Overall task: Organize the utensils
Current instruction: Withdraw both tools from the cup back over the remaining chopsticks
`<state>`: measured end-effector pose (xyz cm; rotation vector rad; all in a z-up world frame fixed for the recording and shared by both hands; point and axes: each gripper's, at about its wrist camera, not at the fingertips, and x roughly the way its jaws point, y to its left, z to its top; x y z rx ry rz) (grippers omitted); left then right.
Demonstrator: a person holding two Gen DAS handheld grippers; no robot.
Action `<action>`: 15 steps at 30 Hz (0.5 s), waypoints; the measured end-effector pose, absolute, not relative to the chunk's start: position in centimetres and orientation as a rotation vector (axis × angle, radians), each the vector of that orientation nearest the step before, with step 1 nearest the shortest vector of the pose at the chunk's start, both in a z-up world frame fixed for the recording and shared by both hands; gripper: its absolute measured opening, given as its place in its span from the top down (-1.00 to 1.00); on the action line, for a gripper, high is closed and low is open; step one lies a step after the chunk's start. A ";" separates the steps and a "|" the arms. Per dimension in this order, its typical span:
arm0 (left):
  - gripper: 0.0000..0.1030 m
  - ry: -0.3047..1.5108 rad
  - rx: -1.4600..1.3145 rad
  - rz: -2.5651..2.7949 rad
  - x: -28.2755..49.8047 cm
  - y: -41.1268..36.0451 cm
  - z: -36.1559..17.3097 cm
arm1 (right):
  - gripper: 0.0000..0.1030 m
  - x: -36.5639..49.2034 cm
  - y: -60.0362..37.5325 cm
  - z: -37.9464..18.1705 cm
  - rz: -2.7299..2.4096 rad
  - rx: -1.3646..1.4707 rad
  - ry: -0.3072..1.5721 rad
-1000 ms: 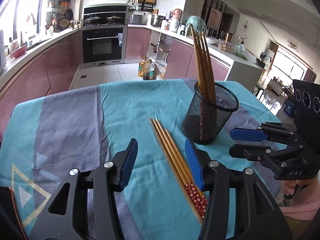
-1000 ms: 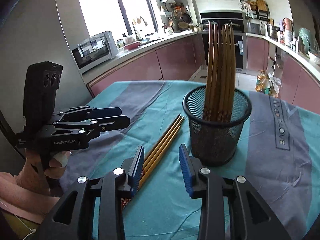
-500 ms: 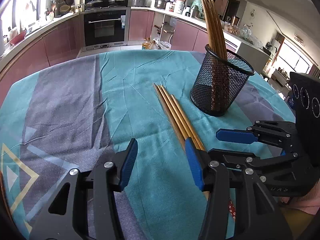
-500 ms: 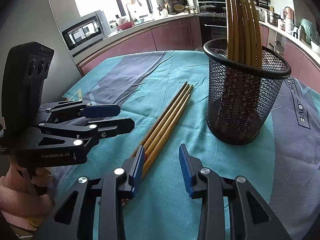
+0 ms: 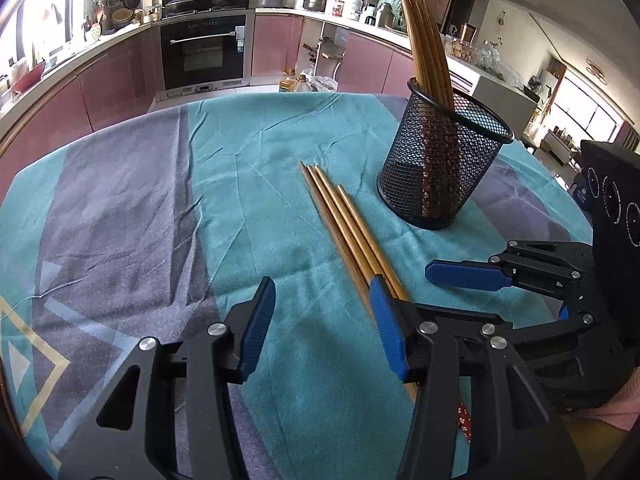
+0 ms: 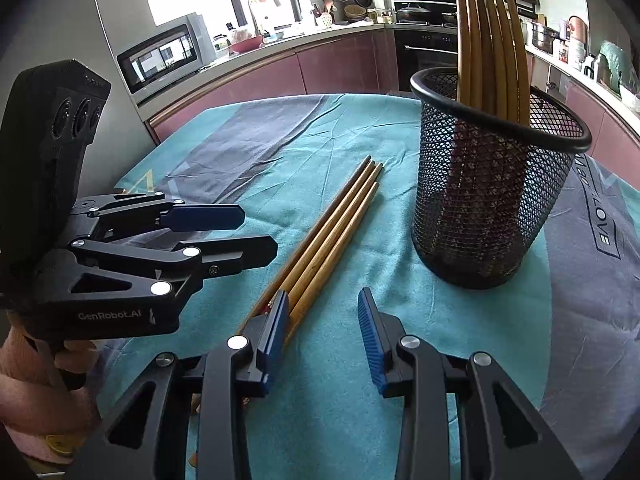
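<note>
- Two handheld grippers over a round table (image 5: 120, 208) with a teal-and-grey cloth; kitchen counters and a built-in oven (image 5: 204, 54) behind.
- Left gripper (image 5: 322, 320): jaws partly apart, nothing between the blue pads. It sits low over bare cloth, just left of the loose chopsticks; its right-hand pad covers their near part in the left wrist view (touching or not, cannot tell).
- Loose chopsticks (image 5: 344, 228): four wooden ones lying flat side by side on the cloth, tips pointing toward the far side of the table, patterned red ends nearest the grippers. They lie between the two grippers.
- Mesh cup (image 5: 444, 160): black wire holder standing upright on the cloth, near the chopsticks' right side but apart from them. A bundle of chopsticks (image 5: 426, 40) stands inside it, leaning.
- Right gripper (image 6: 322, 322): jaws partly apart, narrower than the left, empty. Its left-hand pad is beside the chopsticks' near end; open cloth shows between the pads.
- A hand and pink sleeve (image 6: 36, 392) grip the left gripper's handle.
</note>
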<state>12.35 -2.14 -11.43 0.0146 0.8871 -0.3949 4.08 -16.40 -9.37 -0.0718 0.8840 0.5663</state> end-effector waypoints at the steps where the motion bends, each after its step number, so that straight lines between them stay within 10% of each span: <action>1: 0.05 0.889 0.017 -0.398 12.5 -2.3 -11.5 | 0.34 4.0 -16.5 -9.3 0.561 -0.073 0.884; 15: 0.07 0.912 0.046 -0.410 14.0 -3.4 -12.2 | 0.37 4.1 -16.8 -9.5 0.558 -0.073 0.896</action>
